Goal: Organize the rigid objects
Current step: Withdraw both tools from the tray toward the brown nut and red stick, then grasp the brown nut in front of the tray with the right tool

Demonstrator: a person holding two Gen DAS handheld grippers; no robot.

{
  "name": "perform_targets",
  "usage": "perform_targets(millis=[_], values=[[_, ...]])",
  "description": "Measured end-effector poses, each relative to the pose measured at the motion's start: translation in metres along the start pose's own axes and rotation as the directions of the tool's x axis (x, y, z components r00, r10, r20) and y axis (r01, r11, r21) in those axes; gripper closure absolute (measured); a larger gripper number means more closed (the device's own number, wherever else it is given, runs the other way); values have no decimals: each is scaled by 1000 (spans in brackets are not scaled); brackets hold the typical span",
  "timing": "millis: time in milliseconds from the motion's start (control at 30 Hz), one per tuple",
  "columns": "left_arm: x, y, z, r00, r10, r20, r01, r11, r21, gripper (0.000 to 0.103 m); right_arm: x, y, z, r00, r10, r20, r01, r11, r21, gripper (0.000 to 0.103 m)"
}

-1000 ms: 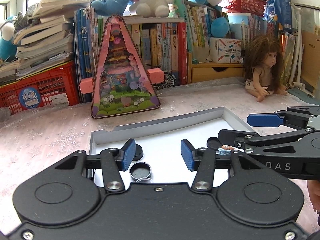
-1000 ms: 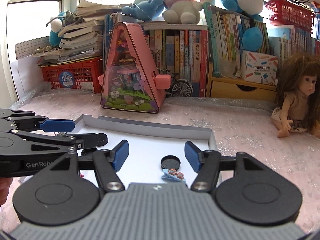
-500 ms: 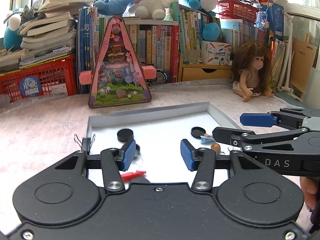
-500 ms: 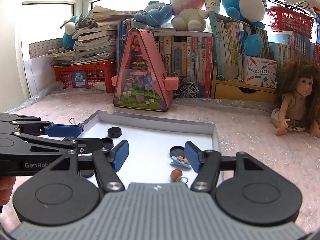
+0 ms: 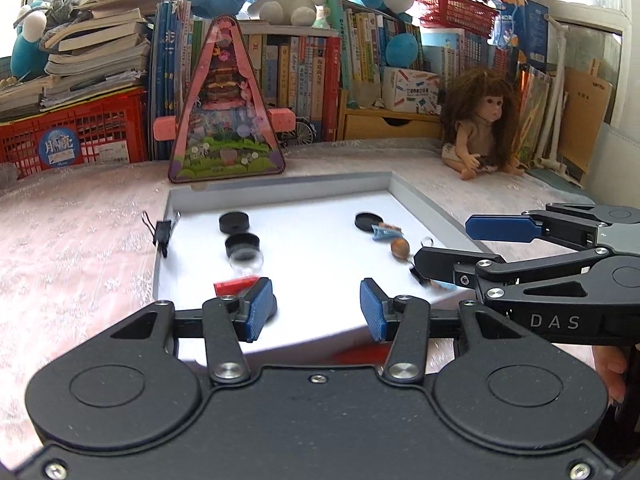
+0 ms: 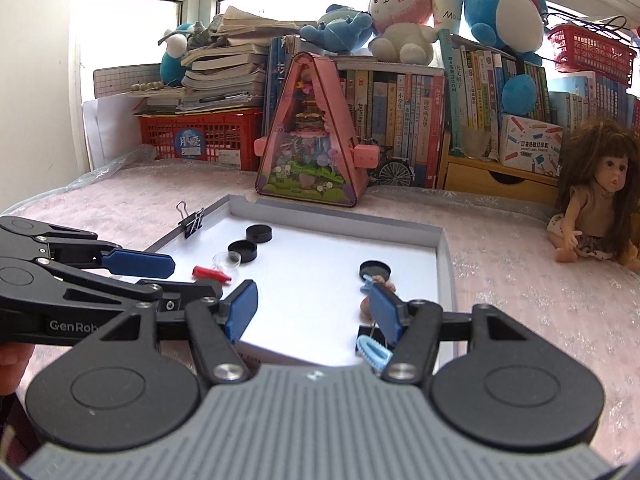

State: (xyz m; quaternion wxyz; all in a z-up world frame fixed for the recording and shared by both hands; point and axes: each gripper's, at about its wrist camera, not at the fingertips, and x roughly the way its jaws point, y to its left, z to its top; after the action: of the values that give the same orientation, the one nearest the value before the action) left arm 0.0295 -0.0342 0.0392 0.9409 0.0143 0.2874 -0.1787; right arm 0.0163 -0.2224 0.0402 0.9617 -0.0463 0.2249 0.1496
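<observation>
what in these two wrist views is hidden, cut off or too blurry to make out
- Near edge of the shallow white tray: both views, hidden behind each camera's own gripper body.
- Red object by the left gripper: left view, blurred and partly behind a blue pad.
- Light blue ridged clip: right view, partly behind the right gripper; in the left view a blur.
- Small brown bead-like piece: too small to identify.

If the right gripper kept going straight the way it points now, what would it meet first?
Probably the bare white floor of the shallow grey tray: the right gripper is angled down at it with nothing between; the black round lid lies slightly right.
</observation>
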Motion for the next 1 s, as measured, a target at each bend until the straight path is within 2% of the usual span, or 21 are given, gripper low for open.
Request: perform_targets(millis=[200,333,433,567,667,833,1000], values=[[-4,-7,-18,999,-44,-21,44,999,18,57,-8,-1,-16,1000,19,-19,-20,999,-25,32],[-9,-14,-28,999,-48,-1,47,997,65,57,-13,-2,-27,999,28,-34,-30,998,-57,41],[-10,-18,-35,997,-70,-14,71,994,79,57,-18,-3,-33,998,52,-43,-55,996,-76,50],[-4,-17,-40,998,-58,-40,60,996,66,57,-16,0,-38,994,84,-72,-91,991,-100,57],[0,-11,-40,997,-56,-56,58,998,38,57,-10,7,-40,991,101,-89,-111,987,-117,58],[2,-7,-40,997,-42,-61,44,998,36,57,6,14,-40,989,81,-123,-97,987,-130,58],[3,-7,-42,997,-41,-64,43,999,30,57,16,16,-42,985,80,-152,-99,988,-121,66]])
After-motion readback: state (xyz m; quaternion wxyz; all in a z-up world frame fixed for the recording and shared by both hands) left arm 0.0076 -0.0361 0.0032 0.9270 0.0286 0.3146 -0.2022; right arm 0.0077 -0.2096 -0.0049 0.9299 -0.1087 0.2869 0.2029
